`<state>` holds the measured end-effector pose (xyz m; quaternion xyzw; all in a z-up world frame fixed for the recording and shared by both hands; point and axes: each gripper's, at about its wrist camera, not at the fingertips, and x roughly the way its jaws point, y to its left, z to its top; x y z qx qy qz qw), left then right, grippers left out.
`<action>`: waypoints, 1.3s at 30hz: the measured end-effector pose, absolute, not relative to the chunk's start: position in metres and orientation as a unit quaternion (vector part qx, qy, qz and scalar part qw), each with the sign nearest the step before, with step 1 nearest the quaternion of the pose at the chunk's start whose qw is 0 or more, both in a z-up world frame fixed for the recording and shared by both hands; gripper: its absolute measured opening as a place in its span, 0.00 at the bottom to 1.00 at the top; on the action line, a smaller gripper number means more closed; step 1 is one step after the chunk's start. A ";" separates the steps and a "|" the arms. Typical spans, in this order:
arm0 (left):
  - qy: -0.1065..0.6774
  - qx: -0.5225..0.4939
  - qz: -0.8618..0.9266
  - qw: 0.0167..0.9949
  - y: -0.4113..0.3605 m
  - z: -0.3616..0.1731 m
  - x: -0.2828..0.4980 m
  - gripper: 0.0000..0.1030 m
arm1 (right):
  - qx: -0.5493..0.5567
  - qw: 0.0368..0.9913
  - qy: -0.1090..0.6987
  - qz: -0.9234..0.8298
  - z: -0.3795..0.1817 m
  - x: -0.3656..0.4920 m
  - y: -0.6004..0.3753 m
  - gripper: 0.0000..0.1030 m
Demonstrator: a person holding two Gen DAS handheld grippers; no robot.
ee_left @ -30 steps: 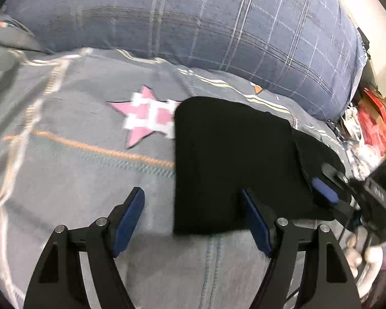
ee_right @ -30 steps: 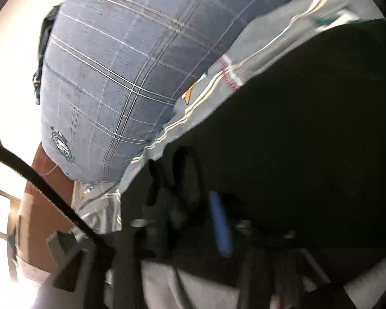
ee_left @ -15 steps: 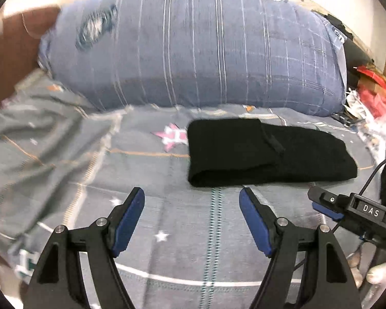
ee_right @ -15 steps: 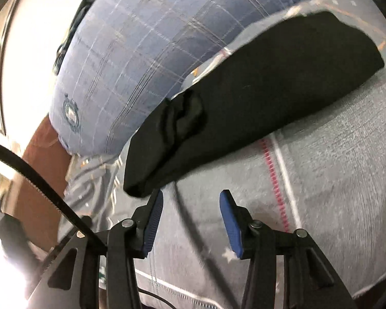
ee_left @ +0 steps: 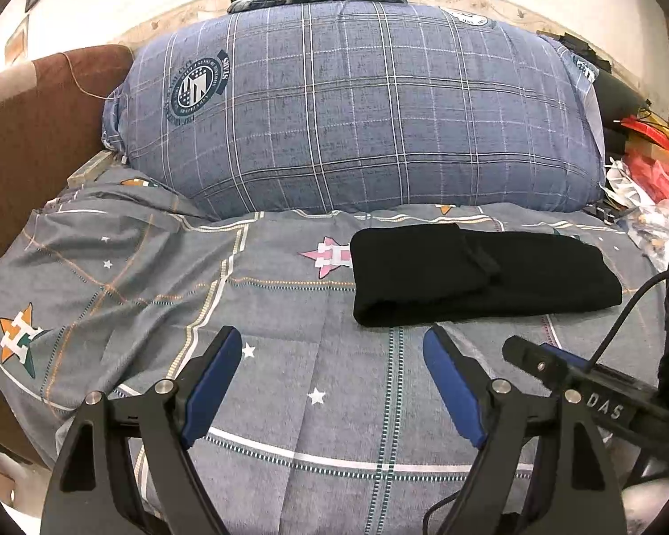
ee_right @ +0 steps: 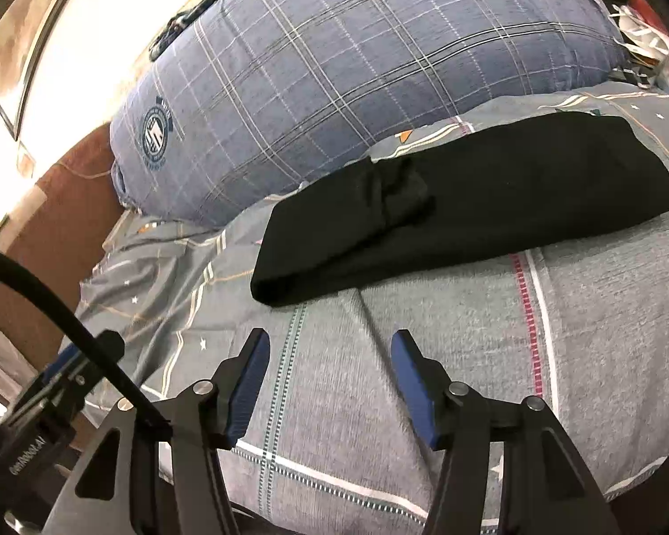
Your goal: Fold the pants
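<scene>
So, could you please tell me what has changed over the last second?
Both grippers, left and right, backed away from the folded black fabric pants; the right one let go. The pants stayed on the grey patterned bedsheet, before the blue plaid pillow.

Left wrist view sits low over the bed (ee_left: 290, 423), facing the pillow (ee_left: 357, 111) squarely. Right wrist view is tilted, nearer the pants (ee_right: 468, 209). Both share pants (ee_left: 477, 281), pillow (ee_right: 334, 67), bedsheet.
</scene>
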<state>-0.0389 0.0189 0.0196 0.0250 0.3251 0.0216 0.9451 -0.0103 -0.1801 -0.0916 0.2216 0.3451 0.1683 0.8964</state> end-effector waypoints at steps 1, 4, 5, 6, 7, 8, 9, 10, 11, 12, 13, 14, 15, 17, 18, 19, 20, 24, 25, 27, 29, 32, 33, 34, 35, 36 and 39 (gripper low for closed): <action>0.326 0.025 0.022 0.945 0.019 0.019 -0.039 0.80 | 0.219 0.897 0.346 0.168 -0.093 -0.011 -0.179 0.59; 0.328 0.026 0.021 0.944 0.017 0.019 -0.038 0.80 | 0.217 0.896 0.349 0.168 -0.095 -0.010 -0.178 0.60; 0.329 0.026 0.021 0.944 0.017 0.018 -0.037 0.80 | 0.218 0.896 0.350 0.167 -0.097 -0.010 -0.179 0.60; 0.330 0.026 0.021 0.943 0.017 0.017 -0.037 0.80 | 0.218 0.895 0.351 0.166 -0.098 -0.009 -0.180 0.60; 0.332 0.027 0.021 0.943 0.016 0.016 -0.036 0.80 | 0.220 0.895 0.352 0.163 -0.098 -0.008 -0.179 0.60; 0.334 0.027 0.021 0.942 0.016 0.015 -0.035 0.80 | 0.222 0.894 0.354 0.162 -0.099 -0.007 -0.180 0.60; 0.336 0.027 0.019 0.941 0.015 0.014 -0.034 0.80 | 0.224 0.893 0.356 0.159 -0.101 -0.006 -0.181 0.60; 0.339 0.027 0.018 0.940 0.015 0.012 -0.033 0.80 | 0.226 0.892 0.357 0.158 -0.102 -0.005 -0.182 0.60; 0.342 0.027 0.018 0.939 0.015 0.011 -0.032 0.80 | 0.228 0.891 0.359 0.157 -0.103 -0.004 -0.184 0.60; 0.344 0.027 0.017 0.938 0.014 0.010 -0.031 0.80 | 0.230 0.891 0.360 0.155 -0.105 -0.003 -0.185 0.60; 0.346 0.028 0.017 0.938 0.014 0.009 -0.030 0.80 | 0.231 0.890 0.362 0.154 -0.106 -0.002 -0.185 0.61; 0.348 0.028 0.016 0.937 0.013 0.007 -0.029 0.80 | 0.232 0.889 0.363 0.153 -0.108 -0.001 -0.186 0.61; 0.350 0.028 0.016 0.936 0.012 0.006 -0.027 0.80 | 0.232 0.889 0.364 0.153 -0.109 0.000 -0.187 0.61; 0.355 0.028 0.013 0.934 0.012 0.004 -0.025 0.80 | 0.234 0.887 0.368 0.152 -0.112 0.002 -0.188 0.61; 0.358 0.027 0.012 0.933 0.012 0.003 -0.024 0.80 | 0.235 0.886 0.369 0.152 -0.114 0.003 -0.189 0.61; 0.362 0.026 0.011 0.932 0.011 0.001 -0.022 0.80 | 0.236 0.886 0.370 0.151 -0.114 0.004 -0.189 0.61; 0.365 0.026 0.010 0.931 0.011 -0.001 -0.020 0.80 | 0.236 0.885 0.372 0.151 -0.116 0.005 -0.189 0.61; 0.379 0.024 0.010 0.925 0.009 -0.007 -0.013 0.80 | 0.241 0.882 0.377 0.147 -0.121 0.009 -0.192 0.61; 0.382 0.026 0.011 0.924 0.008 -0.009 -0.011 0.80 | 0.241 0.882 0.378 0.147 -0.122 0.010 -0.193 0.61; 0.386 0.028 0.010 0.922 0.006 -0.012 -0.009 0.80 | 0.245 0.880 0.380 0.145 -0.125 0.012 -0.196 0.62; 0.390 0.032 0.008 0.920 0.004 -0.014 -0.006 0.80 | 0.248 0.878 0.383 0.145 -0.128 0.015 -0.199 0.62; 0.396 0.037 -0.003 0.917 0.000 -0.013 0.001 0.80 | 0.254 0.877 0.383 0.142 -0.130 0.018 -0.206 0.62; 0.397 0.038 -0.010 0.917 -0.002 -0.011 0.005 0.80 | 0.256 0.878 0.381 0.139 -0.130 0.019 -0.211 0.62; 0.398 0.040 -0.022 0.916 -0.006 -0.008 0.010 0.80 | 0.259 0.879 0.378 0.135 -0.129 0.018 -0.216 0.62; 0.399 0.042 -0.035 0.915 -0.011 -0.005 0.016 0.80 | 0.264 0.880 0.374 0.128 -0.129 0.018 -0.223 0.62; 0.402 0.044 -0.051 0.913 -0.017 -0.002 0.023 0.80 | 0.270 0.881 0.369 0.120 -0.129 0.017 -0.233 0.62; 0.418 0.052 -0.119 0.899 -0.046 0.006 0.053 0.80 | 0.294 0.884 0.353 0.086 -0.130 0.012 -0.269 0.62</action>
